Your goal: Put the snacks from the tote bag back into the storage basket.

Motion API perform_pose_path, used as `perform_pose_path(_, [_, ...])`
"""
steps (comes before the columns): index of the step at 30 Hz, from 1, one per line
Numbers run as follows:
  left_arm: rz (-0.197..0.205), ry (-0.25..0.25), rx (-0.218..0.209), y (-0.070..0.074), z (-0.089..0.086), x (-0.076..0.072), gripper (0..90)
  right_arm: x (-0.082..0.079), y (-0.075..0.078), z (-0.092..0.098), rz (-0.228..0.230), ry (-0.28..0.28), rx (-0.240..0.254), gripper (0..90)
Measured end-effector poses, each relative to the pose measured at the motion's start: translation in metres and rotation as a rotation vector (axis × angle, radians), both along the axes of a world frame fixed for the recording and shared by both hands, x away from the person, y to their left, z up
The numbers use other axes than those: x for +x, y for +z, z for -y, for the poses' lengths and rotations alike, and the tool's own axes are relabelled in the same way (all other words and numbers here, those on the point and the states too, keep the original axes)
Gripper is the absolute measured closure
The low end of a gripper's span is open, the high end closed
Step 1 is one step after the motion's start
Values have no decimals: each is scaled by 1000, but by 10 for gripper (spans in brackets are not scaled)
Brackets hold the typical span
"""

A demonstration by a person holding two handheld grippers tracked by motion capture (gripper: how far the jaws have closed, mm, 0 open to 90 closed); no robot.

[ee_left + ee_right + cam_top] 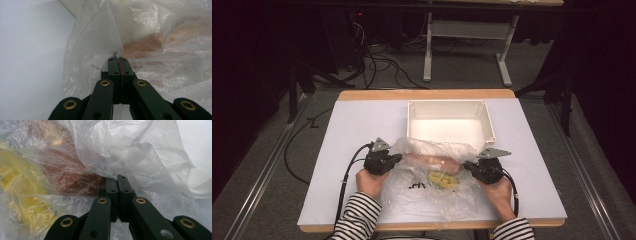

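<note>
A clear plastic bag (432, 185) lies on the white table, just in front of a white bin (451, 121). Inside it I see a long brown item (434, 161) and a yellow item (443, 179). My left gripper (398, 158) is shut on the bag's left edge; in the left gripper view the film (100, 45) rises from the closed tips (117, 58). My right gripper (467, 164) is shut on the bag's right edge. The right gripper view shows crumpled film (125, 150) pinched at the tips (117, 177), with the brown item (72, 177) and yellow item (27, 195) to their left.
The white bin is open-topped and looks empty, touching the bag's far side. Bare table surface (352, 130) lies left and right of the bag. Cables (344, 175) trail from both grippers toward the front edge. Another table's legs (428, 50) stand on the floor beyond.
</note>
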State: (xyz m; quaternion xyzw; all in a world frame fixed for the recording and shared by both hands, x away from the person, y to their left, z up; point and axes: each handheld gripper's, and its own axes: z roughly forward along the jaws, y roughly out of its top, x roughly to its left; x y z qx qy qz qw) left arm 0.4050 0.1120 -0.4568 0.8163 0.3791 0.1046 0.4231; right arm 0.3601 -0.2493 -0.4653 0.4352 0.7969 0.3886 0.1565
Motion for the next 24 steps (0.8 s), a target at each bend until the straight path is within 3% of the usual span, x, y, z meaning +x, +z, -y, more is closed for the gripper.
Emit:
perform_pose_path(10, [-42,-55,18,-1,-3,-10,900,-4,-3,-3,-14,20,16,896])
perform_pose_path(12, [-55,-75,41,-5,-3,-20,900,-10,-3,-4,-16,27,18,900])
perform_pose_path(14, [-61,-76,41,-7,-3,-25,900,-14,-3,-6,-15,34,6,900])
perform_pose_path(15, [-68,-89,46,-10,-5,-37,900,-17,-3,-6,-15,42,1,900])
perform_pose_path(19, [-88,-117,43,-12,-9,-54,900,-31,-4,-7,-20,65,3,900])
perform_pose_path(24, [-78,-135,44,-9,-13,-61,900,-39,-2,-7,-13,88,-17,900])
